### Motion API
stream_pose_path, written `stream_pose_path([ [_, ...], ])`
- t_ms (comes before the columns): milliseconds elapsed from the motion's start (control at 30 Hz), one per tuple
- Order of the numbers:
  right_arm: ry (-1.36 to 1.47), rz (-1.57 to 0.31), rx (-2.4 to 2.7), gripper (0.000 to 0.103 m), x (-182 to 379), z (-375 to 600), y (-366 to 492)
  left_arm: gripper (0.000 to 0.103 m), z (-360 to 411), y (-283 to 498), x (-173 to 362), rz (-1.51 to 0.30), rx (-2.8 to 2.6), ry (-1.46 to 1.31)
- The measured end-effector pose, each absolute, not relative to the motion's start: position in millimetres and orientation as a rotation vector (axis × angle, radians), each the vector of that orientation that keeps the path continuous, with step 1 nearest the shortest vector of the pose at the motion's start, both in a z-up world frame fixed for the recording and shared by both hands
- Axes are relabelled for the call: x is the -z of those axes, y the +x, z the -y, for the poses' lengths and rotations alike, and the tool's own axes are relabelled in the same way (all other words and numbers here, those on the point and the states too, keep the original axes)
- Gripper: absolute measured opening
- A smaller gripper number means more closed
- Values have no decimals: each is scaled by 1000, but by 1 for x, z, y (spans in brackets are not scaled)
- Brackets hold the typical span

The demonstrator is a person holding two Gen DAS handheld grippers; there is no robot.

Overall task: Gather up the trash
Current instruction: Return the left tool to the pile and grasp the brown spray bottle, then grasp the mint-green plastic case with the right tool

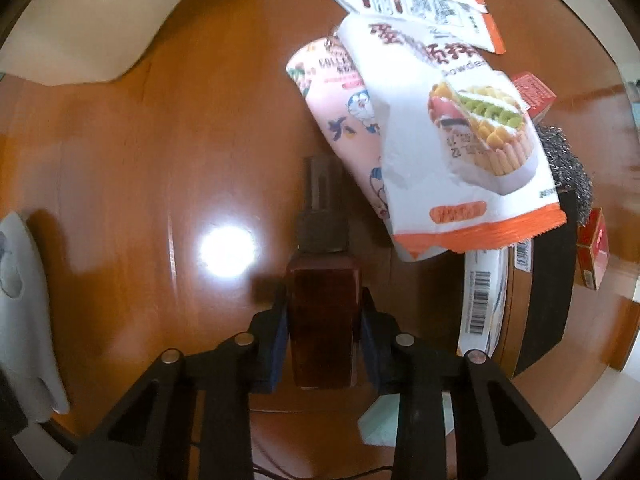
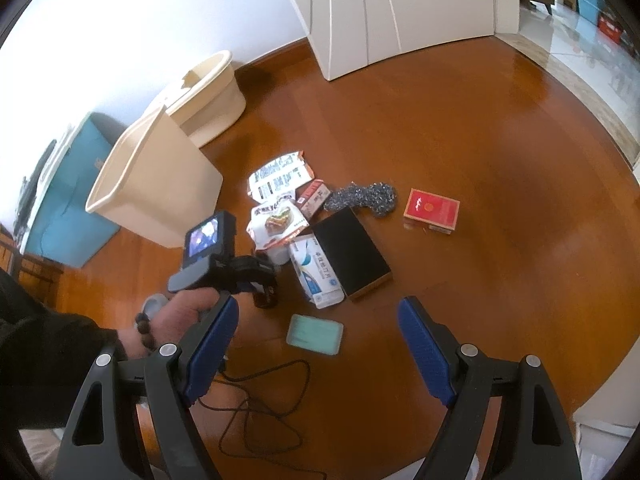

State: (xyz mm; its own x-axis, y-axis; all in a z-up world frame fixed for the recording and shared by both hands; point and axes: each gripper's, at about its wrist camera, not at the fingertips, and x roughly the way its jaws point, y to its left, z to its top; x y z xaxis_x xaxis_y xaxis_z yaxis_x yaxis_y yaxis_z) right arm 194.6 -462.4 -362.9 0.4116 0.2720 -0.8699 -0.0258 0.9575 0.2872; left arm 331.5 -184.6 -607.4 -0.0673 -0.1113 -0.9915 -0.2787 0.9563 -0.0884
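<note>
My left gripper (image 1: 323, 308) is shut on a small dark brown bottle (image 1: 322, 280) and holds it above the wooden floor. In the right wrist view the left gripper (image 2: 264, 292) with the bottle (image 2: 267, 299) hangs beside a pile of trash. The pile holds a white cake-powder bag (image 1: 460, 136) (image 2: 278, 222), a pink cup (image 1: 340, 120), a printed wrapper (image 2: 278, 178), a white barcode box (image 2: 318, 272), a black flat box (image 2: 350, 254), a steel scourer (image 2: 362, 198) and a red packet (image 2: 431, 210). My right gripper (image 2: 318, 344) is open and empty above the floor.
A cream bin (image 2: 156, 184) stands left of the pile, with a cream tub (image 2: 212, 100) behind it. A pale green pad (image 2: 315, 334) and a black cable (image 2: 260, 400) lie on the floor near me. A white cabinet (image 2: 400, 8) stands at the back.
</note>
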Motion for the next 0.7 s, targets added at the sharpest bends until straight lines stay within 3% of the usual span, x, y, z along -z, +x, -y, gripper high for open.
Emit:
stream_pose_path([
  [500,-50,-1224,-384,84,435,406,205,30,164,310,439,-1331,15,-93],
  [700,-221,-1303,-553,84,491,368,218,30,125,294,412,-1270,-57,-150],
])
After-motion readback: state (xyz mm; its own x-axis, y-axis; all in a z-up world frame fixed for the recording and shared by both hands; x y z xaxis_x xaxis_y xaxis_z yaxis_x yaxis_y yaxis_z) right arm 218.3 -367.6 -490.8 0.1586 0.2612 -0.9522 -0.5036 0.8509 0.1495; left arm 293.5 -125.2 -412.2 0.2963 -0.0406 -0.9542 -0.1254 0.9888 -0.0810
